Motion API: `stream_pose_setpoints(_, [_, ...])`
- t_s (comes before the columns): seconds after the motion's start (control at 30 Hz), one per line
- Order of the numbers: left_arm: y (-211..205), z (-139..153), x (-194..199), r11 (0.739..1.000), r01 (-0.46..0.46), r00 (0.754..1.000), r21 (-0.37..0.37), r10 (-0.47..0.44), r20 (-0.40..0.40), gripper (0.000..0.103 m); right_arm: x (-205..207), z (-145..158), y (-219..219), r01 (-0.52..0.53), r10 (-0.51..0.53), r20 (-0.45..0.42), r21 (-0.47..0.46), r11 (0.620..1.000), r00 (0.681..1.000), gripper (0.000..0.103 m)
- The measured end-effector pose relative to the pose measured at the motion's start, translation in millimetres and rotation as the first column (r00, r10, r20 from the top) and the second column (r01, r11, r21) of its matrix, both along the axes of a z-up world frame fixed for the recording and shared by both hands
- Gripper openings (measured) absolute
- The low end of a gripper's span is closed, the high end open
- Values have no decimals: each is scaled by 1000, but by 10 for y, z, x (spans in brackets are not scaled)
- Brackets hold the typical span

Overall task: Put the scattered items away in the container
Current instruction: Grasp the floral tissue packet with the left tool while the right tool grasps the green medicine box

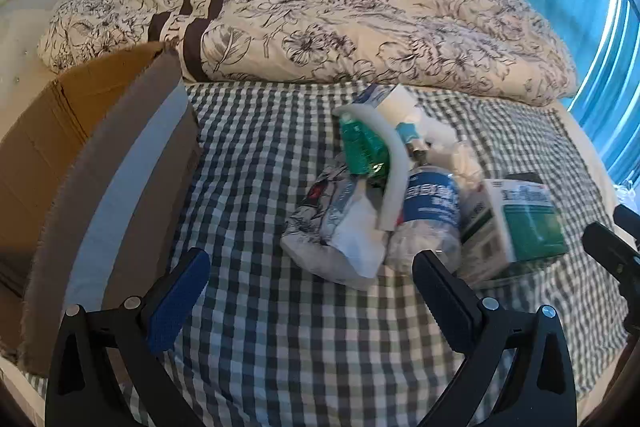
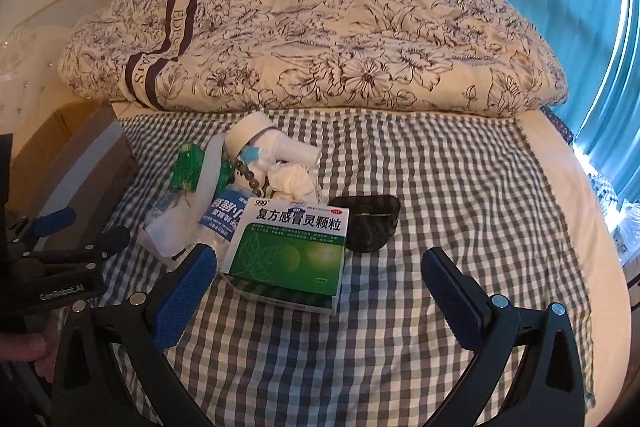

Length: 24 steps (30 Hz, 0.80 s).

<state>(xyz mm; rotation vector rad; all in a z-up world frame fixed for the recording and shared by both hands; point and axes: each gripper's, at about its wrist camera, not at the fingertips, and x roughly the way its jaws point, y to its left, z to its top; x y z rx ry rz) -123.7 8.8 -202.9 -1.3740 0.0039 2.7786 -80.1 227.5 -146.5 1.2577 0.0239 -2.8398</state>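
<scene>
1. Both claws stand wide open and hold nothing. The left claw [image 1: 310,285] and the right claw [image 2: 320,281] each tilt down toward the bed [image 2: 440,187], which suits a reach onto a low, soft top.
2. The items lie heaped in one loose pile on the checked sheet — a medicine box [image 2: 290,251], a water bottle [image 1: 430,211], a green pack [image 1: 362,149], a white tube [image 2: 276,143], crumpled tissue [image 2: 292,179], a dark case [image 2: 372,223].
3. The cardboard box [image 1: 72,155] sits on the bed's left side, well apart from the pile, its flap up. That is the container, I judge, and nothing can be seen in it from here.
4. The right claw's left finger is just beside the medicine box, the nearest and squarest item — probably the first pick.
5. The left claw is between the pile and the cardboard box, handy for passing things across.
6. The mattress gives, so a press from above may sink the box rather than pinch it.
</scene>
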Motion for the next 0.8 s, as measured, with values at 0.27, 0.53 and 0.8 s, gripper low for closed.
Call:
stream_pose_setpoints(0.27, [-27, -267, -128, 1000, -9, 1000, -1, 9, 30, 103, -109, -221, -49, -11, 11, 43, -3, 1000, 999, 103])
stream_pose_setpoints(0.53, [-5, -493, -294, 1000, 0, 999, -6, 0, 55, 103, -239, -419, -66, 25, -24, 74, -9, 1000, 997, 103])
stream_pose_setpoints(0.8, [-13, -683, -438, 1000, -4, 997, 1, 4, 77, 103, -337, -567, -80, 40, -38, 79, -27, 999, 996, 103])
